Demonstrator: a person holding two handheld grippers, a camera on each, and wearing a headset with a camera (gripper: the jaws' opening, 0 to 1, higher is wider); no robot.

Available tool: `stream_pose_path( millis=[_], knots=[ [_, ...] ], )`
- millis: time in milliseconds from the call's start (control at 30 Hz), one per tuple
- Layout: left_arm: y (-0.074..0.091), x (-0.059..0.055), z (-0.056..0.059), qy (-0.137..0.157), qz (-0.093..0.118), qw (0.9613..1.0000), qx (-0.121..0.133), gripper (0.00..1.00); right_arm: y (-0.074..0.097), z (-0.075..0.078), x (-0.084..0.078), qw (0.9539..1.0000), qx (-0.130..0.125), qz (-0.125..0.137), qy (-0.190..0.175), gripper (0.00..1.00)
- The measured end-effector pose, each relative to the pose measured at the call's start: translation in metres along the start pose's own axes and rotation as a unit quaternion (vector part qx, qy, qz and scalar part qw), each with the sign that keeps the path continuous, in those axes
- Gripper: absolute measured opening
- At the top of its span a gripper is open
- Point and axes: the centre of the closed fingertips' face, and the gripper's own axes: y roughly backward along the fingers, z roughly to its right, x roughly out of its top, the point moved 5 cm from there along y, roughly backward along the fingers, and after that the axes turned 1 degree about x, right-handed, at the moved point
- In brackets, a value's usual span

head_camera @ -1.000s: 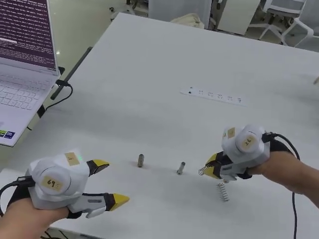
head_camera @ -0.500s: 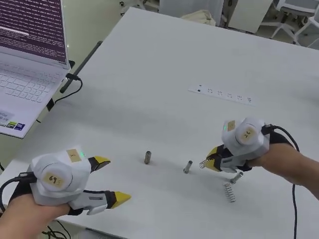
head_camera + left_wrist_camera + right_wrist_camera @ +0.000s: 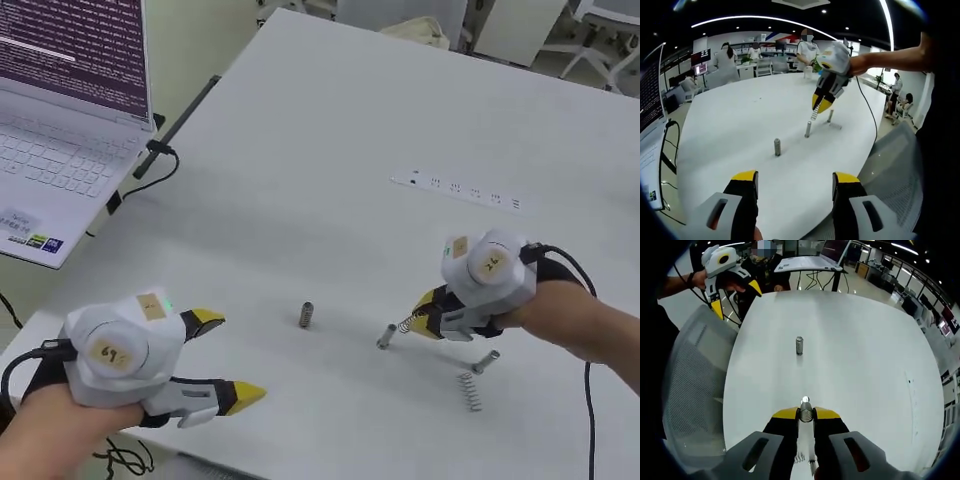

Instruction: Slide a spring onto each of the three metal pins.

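My right gripper (image 3: 428,305) (image 3: 805,415) is shut on a spring (image 3: 405,324) (image 3: 806,412) (image 3: 814,114), whose free end hangs just beside the top of a bare upright metal pin (image 3: 385,338) (image 3: 808,129). To the left, another pin (image 3: 306,315) (image 3: 777,147) (image 3: 799,345) stands with a spring around it. A third bare pin (image 3: 485,361) (image 3: 830,116) sits right of my right gripper, and a loose spring (image 3: 470,390) (image 3: 836,126) lies by it. Near the table's front edge my left gripper (image 3: 228,357) (image 3: 795,179) is open and holds nothing.
An open laptop (image 3: 60,150) stands at the left with a black cable (image 3: 150,170) beside it. A white power strip (image 3: 465,190) lies farther back. A grey mesh chair (image 3: 695,390) sits at the near table edge. People stand in the background.
My right gripper has carried its spring left, closer to the middle pin, and the third pin now shows beside it. The left gripper has stayed put while the head camera shifted.
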Motion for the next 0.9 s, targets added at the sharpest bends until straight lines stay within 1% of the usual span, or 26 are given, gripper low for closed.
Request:
stream_pose_path(
  millis=[167,633,900],
  knots=[
    [0.001,-0.002,-0.001,0.003,0.000,1.0000,0.002,0.56,-0.003,0.000,0.004,1.0000,0.005,-0.002,0.005,0.09],
    [0.005,-0.003,-0.005,0.009,0.002,0.9999,0.008,0.56,-0.012,0.001,0.009,0.9996,0.018,-0.014,0.018,0.09],
    [0.006,-0.004,-0.006,0.012,0.002,0.9999,0.009,0.56,-0.019,-0.001,0.009,0.9990,0.025,-0.025,0.027,0.09]
  ],
)
